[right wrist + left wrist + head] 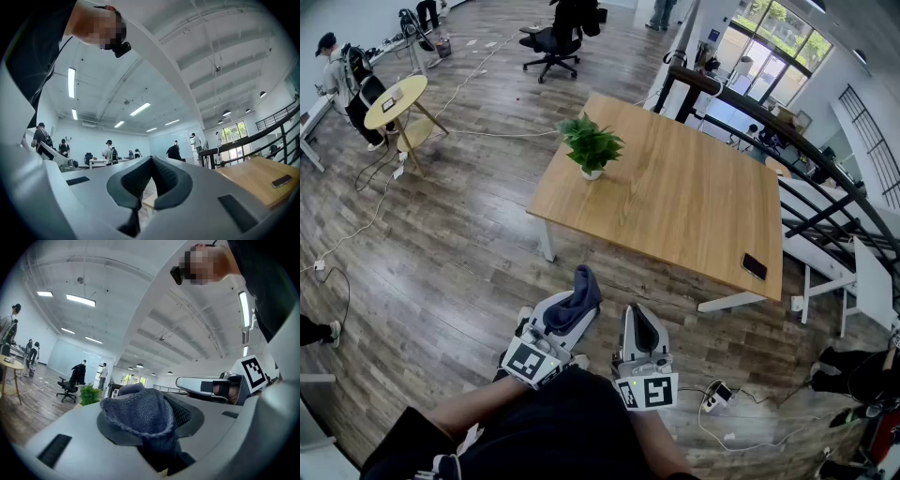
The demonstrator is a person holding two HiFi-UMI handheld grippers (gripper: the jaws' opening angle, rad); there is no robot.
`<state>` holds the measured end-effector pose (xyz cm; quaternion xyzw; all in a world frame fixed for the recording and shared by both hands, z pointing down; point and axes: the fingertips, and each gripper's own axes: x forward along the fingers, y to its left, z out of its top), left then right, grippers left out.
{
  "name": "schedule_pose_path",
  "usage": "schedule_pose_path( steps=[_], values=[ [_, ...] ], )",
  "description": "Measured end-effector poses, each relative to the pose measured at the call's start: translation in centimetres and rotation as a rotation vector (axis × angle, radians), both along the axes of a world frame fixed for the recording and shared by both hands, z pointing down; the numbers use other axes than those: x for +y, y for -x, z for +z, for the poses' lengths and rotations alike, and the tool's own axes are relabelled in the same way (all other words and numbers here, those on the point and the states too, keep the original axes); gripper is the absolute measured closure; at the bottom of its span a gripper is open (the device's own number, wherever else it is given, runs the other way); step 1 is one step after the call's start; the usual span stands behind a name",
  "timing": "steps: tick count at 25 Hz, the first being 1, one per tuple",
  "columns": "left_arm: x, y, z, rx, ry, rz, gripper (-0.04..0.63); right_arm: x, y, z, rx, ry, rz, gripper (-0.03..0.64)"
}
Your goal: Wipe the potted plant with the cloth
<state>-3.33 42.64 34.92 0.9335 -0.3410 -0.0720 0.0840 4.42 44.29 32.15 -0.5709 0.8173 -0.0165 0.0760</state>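
Observation:
A small green potted plant (591, 147) in a white pot stands near the left edge of a wooden table (694, 202). It shows small and far in the left gripper view as the plant (88, 393). My left gripper (578, 302) is held over the floor in front of the table, shut on a dark blue-grey cloth (574, 304) that bunches out of its jaws, the cloth (140, 412) filling that gripper's view. Beside it my right gripper (642, 323) is shut and holds nothing; its pads (140, 185) meet.
A black phone (754, 266) lies near the table's right front corner. A round yellow side table (397, 101) and an office chair (553, 45) stand further back on the wooden floor. Cables and a power strip (715, 397) lie on the floor. A black railing (825, 173) runs at right.

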Motion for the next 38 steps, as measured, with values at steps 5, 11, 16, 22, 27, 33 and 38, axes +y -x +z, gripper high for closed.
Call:
schedule_pose_path(
  steps=[5,11,16,22,27,33,38],
  values=[
    [-0.1,0.3,0.6,-0.013,0.013,-0.018,0.423,0.1,-0.2,0.2,0.006,-0.001,0.008,0.6],
    [0.0,0.3,0.4,-0.007,0.009,-0.016,0.423,0.2,-0.4,0.8,-0.022,0.024,0.008,0.6],
    [0.4,0.1,1.1,-0.031,0.014,-0.003,0.423,0.6,-0.2,1.5,-0.055,0.035,-0.013,0.6],
    [0.6,0.0,1.5,-0.013,0.042,-0.002,0.423,1.2,-0.6,1.6,-0.018,0.023,-0.001,0.6],
    [1.0,0.5,2.8,-0.04,0.047,-0.019,0.423,1.5,-1.0,2.1,-0.038,0.026,0.016,0.6],
    [0.8,0.8,3.5,-0.054,0.07,-0.028,0.423,1.1,-0.9,2.8,-0.048,0.051,0.004,0.6],
    [-1.0,0.8,4.0,-0.064,0.082,-0.028,0.423,-0.3,-2.1,3.5,-0.089,0.079,0.067,0.6]
  ],
)
